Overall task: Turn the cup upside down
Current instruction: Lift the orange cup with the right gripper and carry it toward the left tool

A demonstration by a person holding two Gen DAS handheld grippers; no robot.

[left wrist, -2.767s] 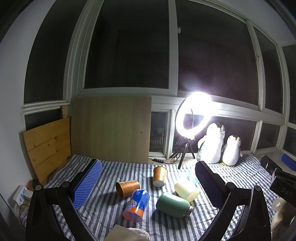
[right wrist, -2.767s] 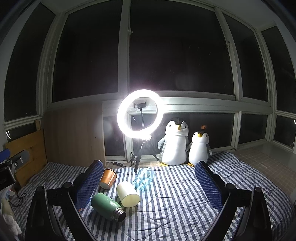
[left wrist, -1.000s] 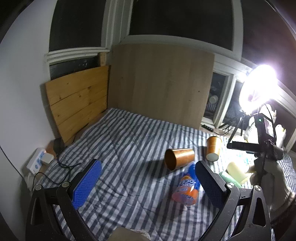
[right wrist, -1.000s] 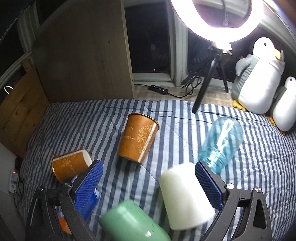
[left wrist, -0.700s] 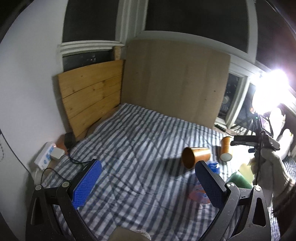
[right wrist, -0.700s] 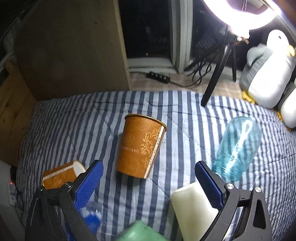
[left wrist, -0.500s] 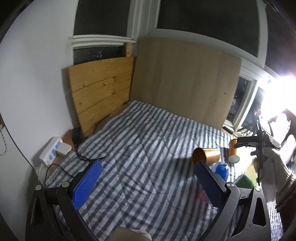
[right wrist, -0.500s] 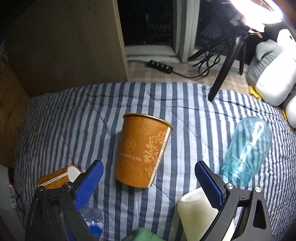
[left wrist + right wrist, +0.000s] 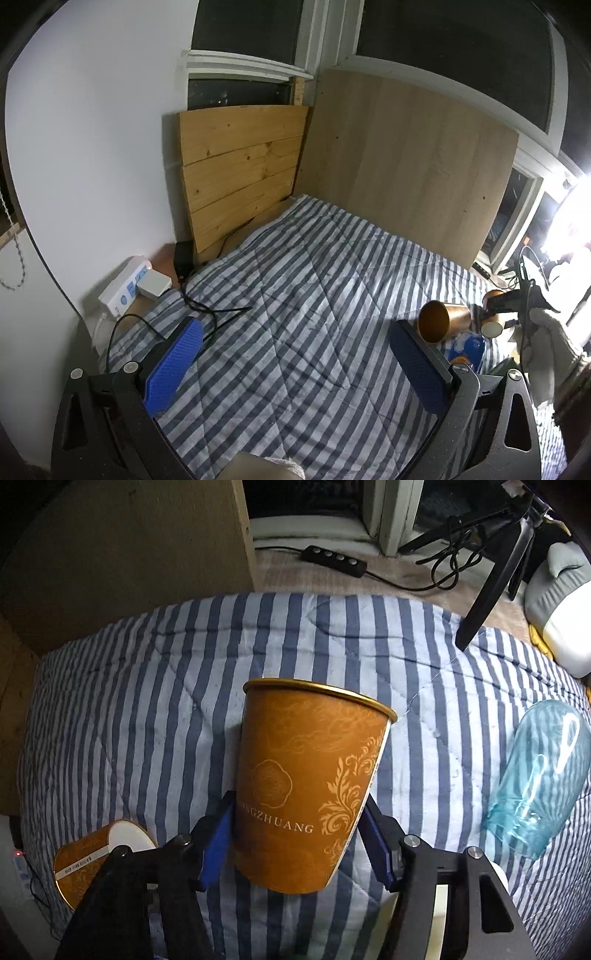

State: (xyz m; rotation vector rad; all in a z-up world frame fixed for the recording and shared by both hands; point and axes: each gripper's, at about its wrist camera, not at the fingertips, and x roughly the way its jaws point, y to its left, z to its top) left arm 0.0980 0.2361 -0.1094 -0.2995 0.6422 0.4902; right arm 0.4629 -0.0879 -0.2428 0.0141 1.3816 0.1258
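Right hand-held gripper [image 9: 299, 843] apparently pinching tapered orange paper cup [image 9: 306, 786] over striped quilt [image 9: 147, 701]; left hand-held gripper [image 9: 295, 365] spread.

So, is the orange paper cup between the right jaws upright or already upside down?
Upright. The orange paper cup stands rim up, narrow base on the striped blanket, with the right gripper closed on its lower half.

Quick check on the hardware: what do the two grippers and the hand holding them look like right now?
Both match: the left gripper and right gripper have matte black angular frames with silver screws and blue dimple-textured pads. In the left wrist view, the person's right hand wears a whitish knitted glove. No cables or printed markings are visible on the grippers.
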